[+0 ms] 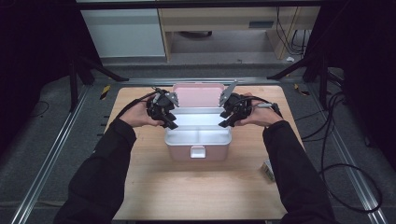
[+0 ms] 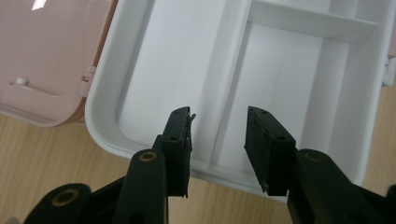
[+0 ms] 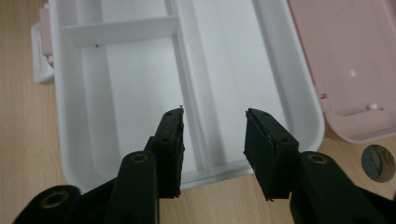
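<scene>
Two grippers are over one open pink box point(image 1: 198, 140), which sits at the centre of the high view on one wooden table point(image 1: 154, 186). The box has one pink lid point(image 1: 198, 94) standing open behind it, one white latch point(image 1: 197, 151) on its front wall, and one white tray point(image 2: 154, 70) seated in its top.

Left gripper point(image 1: 169, 122): left of centre in the high view, at the box's left end. In the left gripper view its two black jaws stand partly apart over the tray's near rim, with one inner divider wall point(image 2: 229, 93) showing in the gap. Nothing is gripped; the pads touch nothing.

Right gripper point(image 1: 225, 121): right of centre in the high view, at the box's right end. In the right gripper view its two jaws stand partly apart in the same way, over the tray rim and the long divider. Nothing is held.

Tray compartments: at least three can be counted; the full count cannot be told.

Other items: one small carton point(image 1: 268, 170) at the table's right edge, lower right of the high view; one round silver disc point(image 3: 377, 163) on the table beside the lid, lower right of the right gripper view.
</scene>
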The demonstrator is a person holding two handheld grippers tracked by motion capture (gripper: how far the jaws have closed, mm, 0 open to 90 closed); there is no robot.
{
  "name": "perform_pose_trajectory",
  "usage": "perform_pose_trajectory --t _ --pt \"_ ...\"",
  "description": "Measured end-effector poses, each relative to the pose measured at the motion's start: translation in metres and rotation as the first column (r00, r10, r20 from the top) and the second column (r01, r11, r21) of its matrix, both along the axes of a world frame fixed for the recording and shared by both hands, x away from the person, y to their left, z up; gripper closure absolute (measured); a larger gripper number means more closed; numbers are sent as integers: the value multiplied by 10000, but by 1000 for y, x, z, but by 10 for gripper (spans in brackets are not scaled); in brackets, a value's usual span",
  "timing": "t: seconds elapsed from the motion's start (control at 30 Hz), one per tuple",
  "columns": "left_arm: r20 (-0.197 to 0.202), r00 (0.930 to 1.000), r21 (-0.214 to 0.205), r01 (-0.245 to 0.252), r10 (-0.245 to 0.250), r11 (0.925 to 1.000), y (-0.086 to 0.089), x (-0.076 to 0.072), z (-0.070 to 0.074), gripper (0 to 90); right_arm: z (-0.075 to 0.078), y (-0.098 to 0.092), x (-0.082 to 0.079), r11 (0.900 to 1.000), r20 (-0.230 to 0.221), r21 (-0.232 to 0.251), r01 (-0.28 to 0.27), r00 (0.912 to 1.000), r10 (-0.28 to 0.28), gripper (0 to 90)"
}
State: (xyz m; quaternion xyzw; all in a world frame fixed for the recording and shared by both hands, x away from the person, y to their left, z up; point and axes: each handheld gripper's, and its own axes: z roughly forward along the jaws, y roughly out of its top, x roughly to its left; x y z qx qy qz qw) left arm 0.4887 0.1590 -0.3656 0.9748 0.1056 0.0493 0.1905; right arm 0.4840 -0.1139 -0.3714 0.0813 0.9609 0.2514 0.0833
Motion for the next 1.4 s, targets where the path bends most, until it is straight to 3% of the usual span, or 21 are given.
perform_pose_trajectory --t 0.03,0.13,0.2,0.23,0.43,0.8,1.03,1.2,1.4 --pt "-37 10000 152 43 -42 9999 -1 1 -2 643 -5 5 1 9988 -113 -485 -45 9999 40 609" --pt "-81 9999 585 104 -99 9982 -3 2 -9 657 -8 9 3 9963 -233 -853 -99 9997 79 623" --pt "-147 9997 661 187 -178 9976 -4 4 -13 671 -11 12 4 9942 -284 -1064 -132 9995 102 637" --pt "-158 9996 736 242 -231 9970 -5 5 -14 692 -14 15 5 9900 -382 -1405 -135 9992 82 648" --pt "-340 9983 938 493 -463 9944 -7 7 -18 741 -20 21 7 9834 -541 -1802 -235 9984 139 715" --pt "-501 9964 938 722 -677 9930 -6 9 -18 839 -19 23 8 9779 -846 -2079 -207 9964 31 843" --pt "-525 9934 1711 1100 -1025 9791 -15 10 -16 859 -16 30 10 9641 -958 -2639 -302 9954 50 855" --pt "-570 9906 2058 1333 -1241 9695 -19 9 -12 871 -13 30 9 9638 -972 -2656 -242 9953 -18 860" --pt "-357 9906 1988 1362 -1317 9705 -19 4 -2 878 0 26 4 9714 -681 -2365 -200 9977 40 860"
